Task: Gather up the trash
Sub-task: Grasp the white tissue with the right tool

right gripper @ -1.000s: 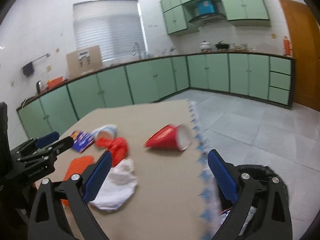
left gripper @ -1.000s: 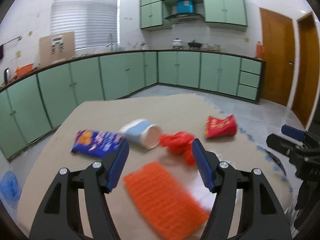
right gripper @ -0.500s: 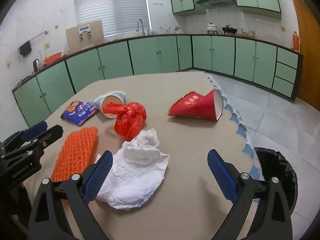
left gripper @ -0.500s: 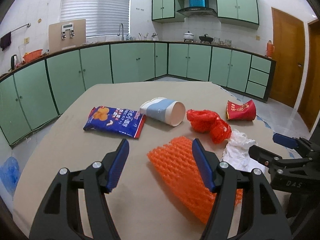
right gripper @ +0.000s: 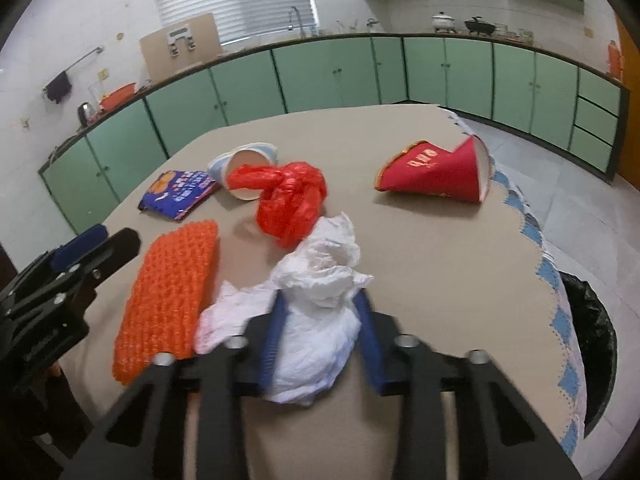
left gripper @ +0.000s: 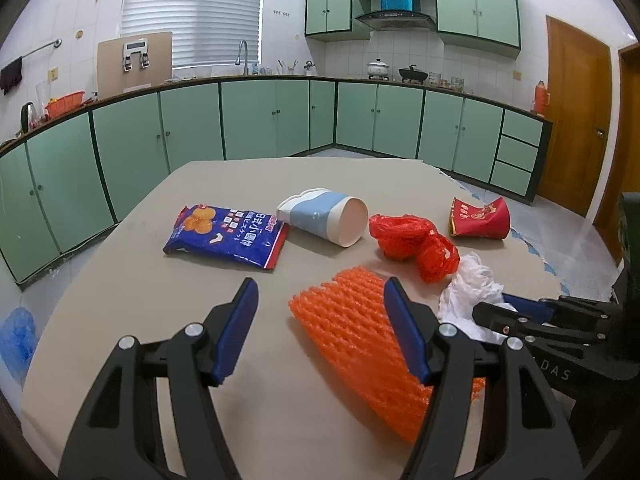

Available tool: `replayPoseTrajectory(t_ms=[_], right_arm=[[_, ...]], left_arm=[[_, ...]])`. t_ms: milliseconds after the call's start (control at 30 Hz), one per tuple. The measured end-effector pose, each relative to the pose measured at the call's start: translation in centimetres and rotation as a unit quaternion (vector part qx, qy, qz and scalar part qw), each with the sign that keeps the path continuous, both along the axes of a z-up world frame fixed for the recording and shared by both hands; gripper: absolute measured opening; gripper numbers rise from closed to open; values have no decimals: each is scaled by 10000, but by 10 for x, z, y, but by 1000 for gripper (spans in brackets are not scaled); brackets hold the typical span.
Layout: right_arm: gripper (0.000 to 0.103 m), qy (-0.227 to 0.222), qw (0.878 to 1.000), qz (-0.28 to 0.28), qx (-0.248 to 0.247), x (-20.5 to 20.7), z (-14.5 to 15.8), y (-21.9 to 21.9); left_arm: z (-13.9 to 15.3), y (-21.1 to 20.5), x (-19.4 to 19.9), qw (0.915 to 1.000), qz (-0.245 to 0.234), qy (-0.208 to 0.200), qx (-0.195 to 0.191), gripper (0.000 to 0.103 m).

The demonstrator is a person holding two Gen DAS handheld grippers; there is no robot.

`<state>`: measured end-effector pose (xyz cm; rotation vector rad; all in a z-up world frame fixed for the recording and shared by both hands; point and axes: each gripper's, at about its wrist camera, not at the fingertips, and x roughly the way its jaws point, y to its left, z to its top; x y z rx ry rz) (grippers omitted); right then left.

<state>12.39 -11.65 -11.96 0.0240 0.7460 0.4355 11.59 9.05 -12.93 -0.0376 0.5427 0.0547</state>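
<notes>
Trash lies on a beige table point(left gripper: 224, 184): a blue snack bag point(left gripper: 228, 236), a tipped white-and-blue paper cup point(left gripper: 324, 218), a red plastic bag point(left gripper: 414, 242), a crushed red paper cup point(left gripper: 480, 220), an orange foam net point(left gripper: 360, 340) and crumpled white paper point(right gripper: 320, 320). My left gripper point(left gripper: 320, 320) is open above the near end of the orange net. My right gripper point(right gripper: 322, 320) has closed in around the white paper, its blue pads against both sides. The same trash shows in the right wrist view, the orange net point(right gripper: 172, 296) at left.
A black-lined trash bin point(right gripper: 592, 352) stands on the floor by the table's right edge. The tablecloth has a blue-and-white scalloped fringe point(right gripper: 536, 248). Green kitchen cabinets point(left gripper: 280, 120) line the walls. A blue bag point(left gripper: 16, 336) lies on the floor at left.
My right gripper has moved down and forward onto the white paper and narrowed from wide open to gripping it. My left gripper has stayed open, drifting slightly.
</notes>
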Motion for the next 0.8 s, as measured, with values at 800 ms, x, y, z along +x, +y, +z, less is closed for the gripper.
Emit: replayPoseTrajectory(t_ms=[800], right_arm=[[14,-627,9972,-317,241,0,52,-25]], left_arm=[[-8,-43,4,9986,-374,371,-11,73]])
